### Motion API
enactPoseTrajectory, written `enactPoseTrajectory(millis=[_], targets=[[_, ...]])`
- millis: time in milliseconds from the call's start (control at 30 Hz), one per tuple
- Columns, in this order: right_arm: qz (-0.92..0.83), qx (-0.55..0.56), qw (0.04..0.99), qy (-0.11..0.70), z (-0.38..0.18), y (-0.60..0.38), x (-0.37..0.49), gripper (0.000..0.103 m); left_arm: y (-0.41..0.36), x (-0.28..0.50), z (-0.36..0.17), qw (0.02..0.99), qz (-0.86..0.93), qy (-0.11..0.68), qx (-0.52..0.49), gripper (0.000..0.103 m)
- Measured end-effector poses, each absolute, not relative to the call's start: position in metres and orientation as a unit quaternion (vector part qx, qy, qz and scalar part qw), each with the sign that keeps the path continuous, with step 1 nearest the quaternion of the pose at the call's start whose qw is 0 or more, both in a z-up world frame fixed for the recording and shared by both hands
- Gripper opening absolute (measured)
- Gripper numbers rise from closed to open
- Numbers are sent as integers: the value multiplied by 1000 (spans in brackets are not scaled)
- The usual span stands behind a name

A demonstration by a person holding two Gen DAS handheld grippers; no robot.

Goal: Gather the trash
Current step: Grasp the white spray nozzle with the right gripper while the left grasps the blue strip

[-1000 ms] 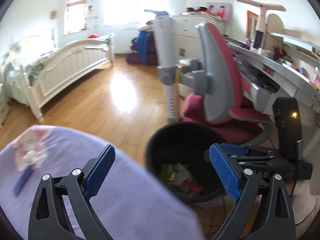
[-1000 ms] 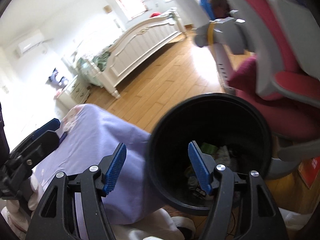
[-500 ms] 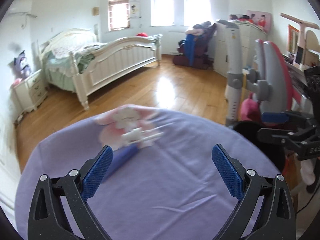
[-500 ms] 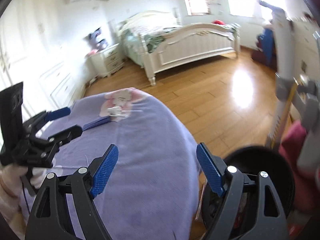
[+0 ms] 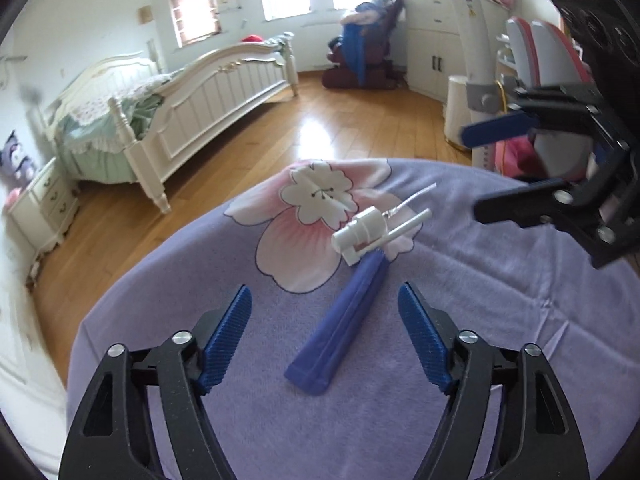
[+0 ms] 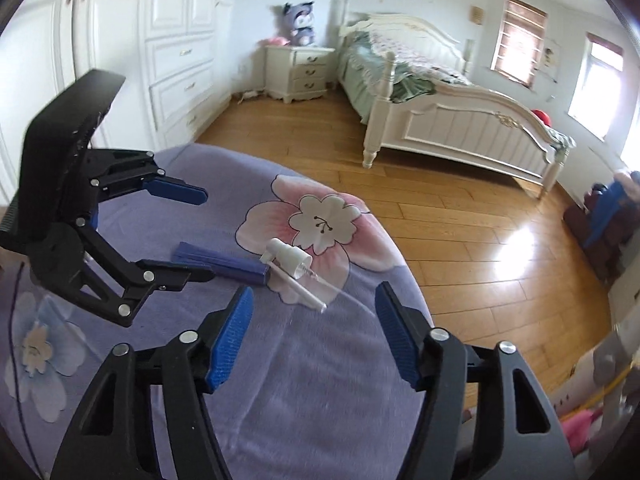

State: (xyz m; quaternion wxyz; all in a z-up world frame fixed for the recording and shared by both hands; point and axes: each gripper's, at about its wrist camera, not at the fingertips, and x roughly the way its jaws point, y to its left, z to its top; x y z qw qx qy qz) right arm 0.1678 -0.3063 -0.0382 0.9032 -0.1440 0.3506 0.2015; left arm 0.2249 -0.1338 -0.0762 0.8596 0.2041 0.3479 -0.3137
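Observation:
A blue flattened tube [image 5: 344, 322] [image 6: 224, 263] and a white spray-pump head with a thin straw [image 5: 366, 232] [image 6: 290, 262] lie on a purple flowered cloth [image 5: 460, 320] [image 6: 320, 380]. My left gripper [image 5: 324, 332] is open and empty, just short of the blue tube's near end; it also shows in the right wrist view [image 6: 196, 234]. My right gripper [image 6: 314, 336] is open and empty, near the straw's tip; it also shows in the left wrist view [image 5: 504, 164] over the cloth's right side.
A white bed [image 5: 188, 96] stands on the wooden floor [image 5: 320, 128] behind the cloth. A nightstand [image 6: 300, 72] and wardrobe [image 6: 168, 40] are at the left. A red chair [image 5: 540, 60] and white cabinet [image 5: 436, 48] stand at the right.
Both grippers swung left from the black trash bin to the purple cloth. The blue tube and the pump head now lie close in front of both grippers. The bin has left view.

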Motion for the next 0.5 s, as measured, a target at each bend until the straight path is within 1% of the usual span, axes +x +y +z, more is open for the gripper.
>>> enactPoseTrajectory(millis=[100,167,200,233,267,300,367,400,433,467,500], targets=[[214,-165,888,374,-49,-298,189,59,-138,229,-87,845,-329,359,219,68],[224,-172,877,389,-58,-294,201,56,-141,231,-89,838,-337,369,221,58],[227,-179,872,395,-62,-292,206,55,-142,232,-91,837,-336,370,225,56],[230,-183,867,402,-65,-290,210,55,-143,234,-92,836,-333,372,227,52],[232,-187,861,412,-70,-288,216,52,-142,236,-92,835,-335,375,222,47],[232,-189,857,419,-73,-288,219,51,-141,239,-92,836,-333,380,216,45],[237,-186,855,423,-75,-286,223,51,-140,242,-92,837,-329,385,207,36],[239,-180,854,427,-74,-286,224,47,-139,242,-91,837,-328,386,205,33],[238,-174,853,430,-73,-287,227,44,-139,242,-91,839,-325,386,204,27],[230,-173,855,431,-72,-287,227,37,-139,242,-90,841,-319,387,203,20],[222,-175,857,431,-72,-286,226,29,-138,243,-90,844,-311,389,200,20]])
